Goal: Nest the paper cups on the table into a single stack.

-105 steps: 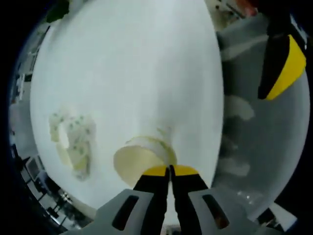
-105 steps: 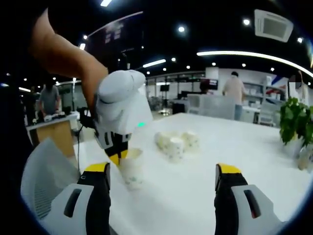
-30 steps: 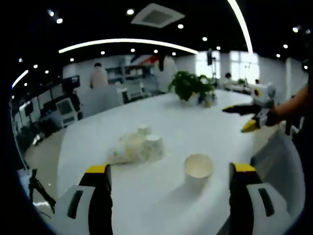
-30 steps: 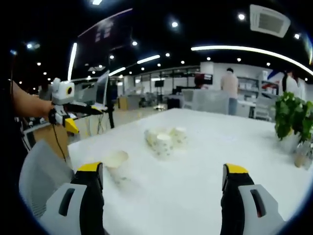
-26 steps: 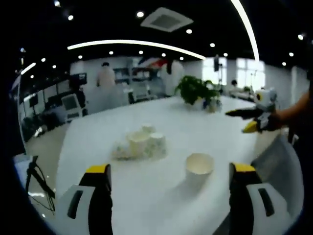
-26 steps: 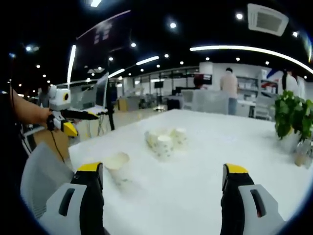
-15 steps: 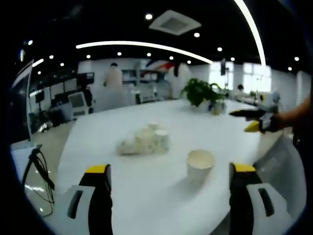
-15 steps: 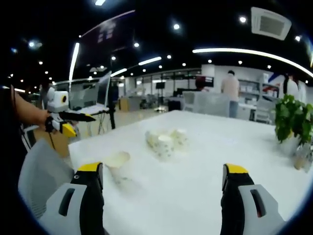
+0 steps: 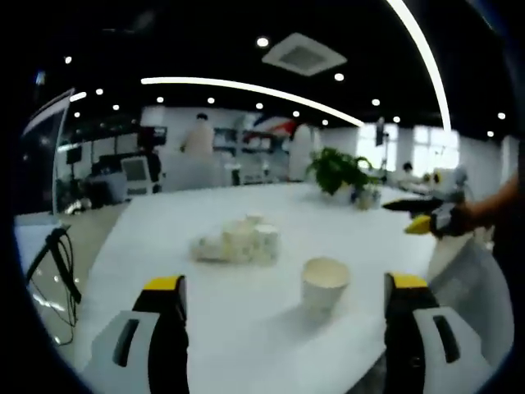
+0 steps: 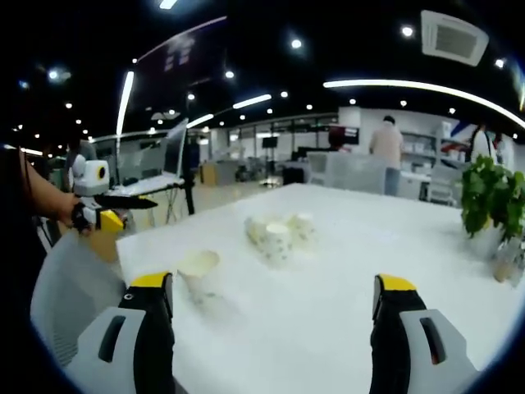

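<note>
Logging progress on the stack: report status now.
Both tongs open, holding nothing: left, right. Single cup upright near table edge; cup cluster mid-table, not nested. Nothing between them.

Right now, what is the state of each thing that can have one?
Single paper cup: upright, mouth open, standing apart.
Cluster of paper cups: bunched together, not stacked.
Left gripper: fingers open, empty.
Right gripper: fingers open, empty.
Potted plant: upright on the table.

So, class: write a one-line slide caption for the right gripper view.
Open right gripper faces a white table with one upright paper cup near a cluster of cups.
</note>
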Demonstrator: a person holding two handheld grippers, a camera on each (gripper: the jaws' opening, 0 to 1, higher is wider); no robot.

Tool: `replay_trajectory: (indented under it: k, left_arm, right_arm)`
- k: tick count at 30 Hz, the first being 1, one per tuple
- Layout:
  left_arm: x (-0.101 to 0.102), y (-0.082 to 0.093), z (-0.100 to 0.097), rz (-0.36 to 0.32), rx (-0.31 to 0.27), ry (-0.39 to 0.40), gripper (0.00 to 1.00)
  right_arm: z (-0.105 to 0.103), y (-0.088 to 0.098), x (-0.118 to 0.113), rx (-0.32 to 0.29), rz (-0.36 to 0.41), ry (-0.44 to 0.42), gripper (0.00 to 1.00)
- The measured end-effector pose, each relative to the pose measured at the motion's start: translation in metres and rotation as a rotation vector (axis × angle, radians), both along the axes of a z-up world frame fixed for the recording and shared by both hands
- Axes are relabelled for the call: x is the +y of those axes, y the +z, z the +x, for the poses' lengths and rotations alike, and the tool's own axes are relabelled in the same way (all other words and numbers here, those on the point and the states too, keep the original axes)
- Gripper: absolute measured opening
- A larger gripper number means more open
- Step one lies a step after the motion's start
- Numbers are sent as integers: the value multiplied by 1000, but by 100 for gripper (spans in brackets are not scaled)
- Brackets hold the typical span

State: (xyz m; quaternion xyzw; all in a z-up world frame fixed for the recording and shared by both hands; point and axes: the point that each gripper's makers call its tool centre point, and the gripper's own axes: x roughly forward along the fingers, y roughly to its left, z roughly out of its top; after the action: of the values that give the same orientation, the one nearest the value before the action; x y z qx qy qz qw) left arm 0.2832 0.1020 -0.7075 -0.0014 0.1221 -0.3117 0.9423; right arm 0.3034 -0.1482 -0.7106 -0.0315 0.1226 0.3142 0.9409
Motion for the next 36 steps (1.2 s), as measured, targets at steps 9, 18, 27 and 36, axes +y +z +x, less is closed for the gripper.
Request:
replay_trajectory:
  k: [9, 18, 27, 36]
  left_arm:
    - [3, -12, -5, -28, 41, 10, 99]
    - [-6, -13, -5, -13, 34, -15, 99]
    - [-10, -17, -7, 1, 50, -30, 99]
    - [-16, -17, -12, 18, 55, -48, 99]
  right_arm:
    - [5, -1, 4, -3, -5, 12, 100]
    - [23, -5, 11, -13, -29, 43, 100]
    - [47, -4, 17, -16, -37, 63, 100]
    - [72, -7, 29, -13, -41, 86, 99]
